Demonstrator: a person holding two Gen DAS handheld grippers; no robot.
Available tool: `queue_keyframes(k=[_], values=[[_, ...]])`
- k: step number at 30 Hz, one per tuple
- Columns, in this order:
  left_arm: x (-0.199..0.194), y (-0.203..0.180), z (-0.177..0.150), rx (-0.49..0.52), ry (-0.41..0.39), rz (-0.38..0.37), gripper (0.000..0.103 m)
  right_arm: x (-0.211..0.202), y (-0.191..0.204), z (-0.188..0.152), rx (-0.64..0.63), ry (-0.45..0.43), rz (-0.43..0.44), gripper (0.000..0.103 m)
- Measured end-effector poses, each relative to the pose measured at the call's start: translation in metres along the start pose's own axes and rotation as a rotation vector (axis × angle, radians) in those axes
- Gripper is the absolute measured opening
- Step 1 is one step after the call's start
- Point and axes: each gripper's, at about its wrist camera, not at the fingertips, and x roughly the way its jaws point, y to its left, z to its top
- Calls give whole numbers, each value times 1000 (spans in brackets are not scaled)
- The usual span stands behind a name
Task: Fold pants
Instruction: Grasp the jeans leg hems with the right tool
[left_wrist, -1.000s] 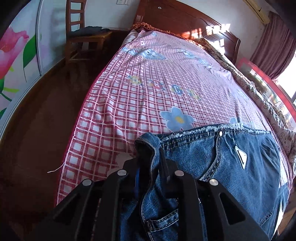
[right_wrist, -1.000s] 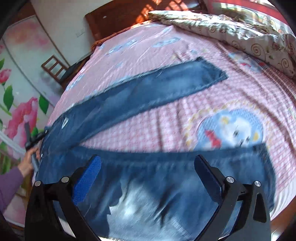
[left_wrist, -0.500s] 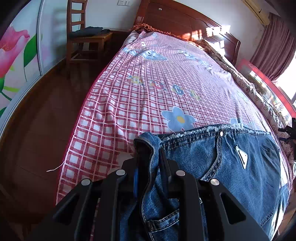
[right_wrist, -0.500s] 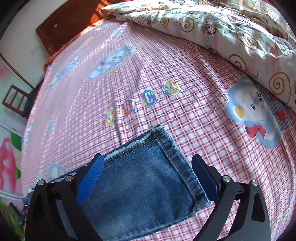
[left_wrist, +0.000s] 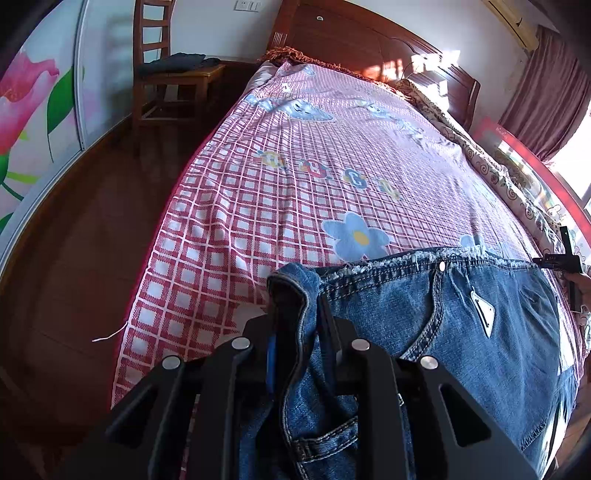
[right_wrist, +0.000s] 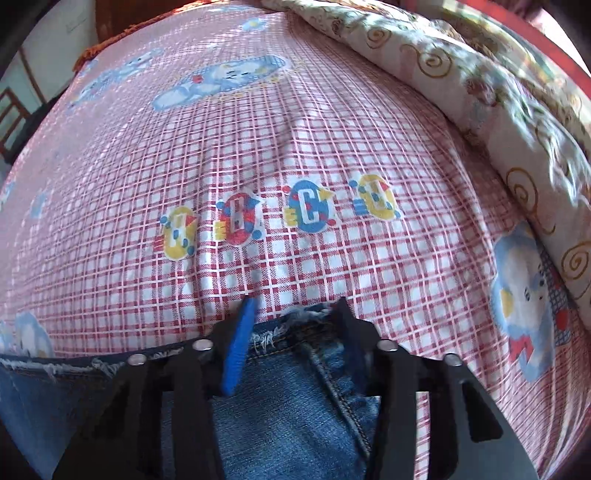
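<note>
Blue denim pants (left_wrist: 443, 314) lie on the pink checked bed sheet (left_wrist: 295, 184). My left gripper (left_wrist: 295, 314) is shut on a bunched corner of the waistband near the bed's left edge. In the right wrist view my right gripper (right_wrist: 295, 317) has its fingers partly closed around the frayed far edge of the pants (right_wrist: 291, 387), with denim between them. The right gripper also shows in the left wrist view (left_wrist: 565, 258) at the far right edge of the pants.
A rolled floral quilt (right_wrist: 498, 92) lies along the right side of the bed. A wooden headboard (left_wrist: 369, 40) stands at the far end. A wooden chair (left_wrist: 166, 74) with dark clothes stands on the wood floor (left_wrist: 74, 258) left of the bed.
My right gripper has moved forward along the pants leg to its frayed end and its fingers have narrowed around the denim. My left gripper has kept its hold and barely moved.
</note>
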Motion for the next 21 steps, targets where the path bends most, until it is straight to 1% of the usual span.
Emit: queue_keyframes(k=[1,2,3,4,5,6,7,8,13,15,17,19,21], values=[[0,-1,0,5,0,6,19,-1,10,1,-50,-2,-29,19],[0,-2,0,10,1,12,19,-4,19,1,-98,-11,-66,16],[0,-4,1,16,3,23,19,-10,26,-1,-136,-34,-99,16],[-1,-9,2,34,7,48,19,-18,29,-5,-155,-66,-117,15],[-3,-16,4,63,6,82,18,-28,26,-9,-147,-97,-117,15],[-5,-22,6,82,-1,99,14,-42,21,-14,-127,-134,-110,15],[-11,-25,7,86,-18,105,13,-57,14,-21,-102,-171,-95,15],[-19,-26,8,74,-52,93,13,-73,6,-28,-82,-199,-77,15],[-77,-24,13,-35,-207,-59,13,-146,-27,-78,-76,-335,-16,15],[-102,-28,10,-79,-263,-132,13,-174,-41,-104,-36,-374,18,15],[-127,-33,3,-89,-305,-183,13,-197,-52,-135,-4,-405,40,15],[-151,-36,-7,-123,-344,-251,13,-214,-63,-167,38,-425,70,15],[-177,-42,-21,-133,-385,-304,13,-222,-77,-202,87,-441,96,15]])
